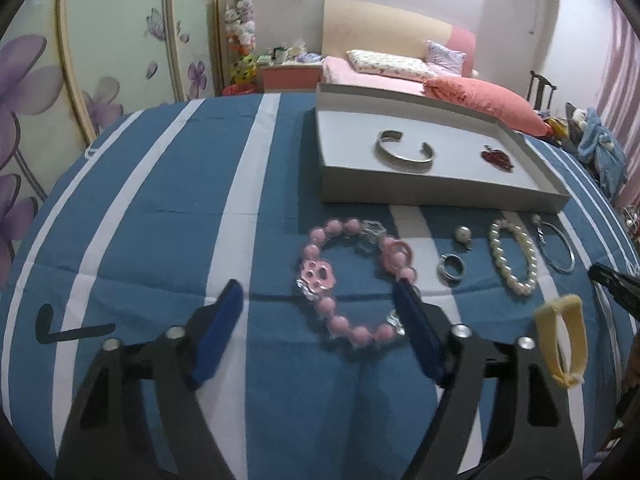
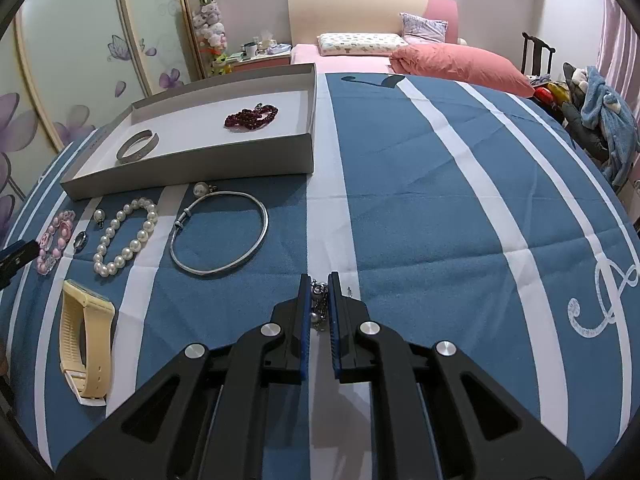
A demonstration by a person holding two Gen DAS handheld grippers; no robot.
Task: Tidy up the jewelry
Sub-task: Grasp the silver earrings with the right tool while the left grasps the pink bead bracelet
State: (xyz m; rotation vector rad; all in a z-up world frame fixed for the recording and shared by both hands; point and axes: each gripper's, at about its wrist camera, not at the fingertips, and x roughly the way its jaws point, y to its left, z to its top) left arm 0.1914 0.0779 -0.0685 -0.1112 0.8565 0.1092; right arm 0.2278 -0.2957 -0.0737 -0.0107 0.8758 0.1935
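Pinching a silver chain (image 2: 319, 304) on the striped cloth (image 2: 420, 200), the right gripper (image 2: 319, 280) fills its own view only; left gripper (image 1: 320, 300) straddles the pink bracelet (image 1: 352, 280), pads apart. Far tray (image 2: 224, 166) holds cuff (image 2: 138, 146) and red beads (image 2: 252, 118).

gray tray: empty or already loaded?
Loaded. The gray tray holds a silver cuff and a dark red beaded piece; other jewelry lies outside.

My left gripper (image 1: 320, 300) hangs open over the pink bead bracelet (image 1: 352, 280) on the striped cloth (image 1: 160, 200); my right pad touches its right side. Far right sits the grey tray (image 1: 440, 192).
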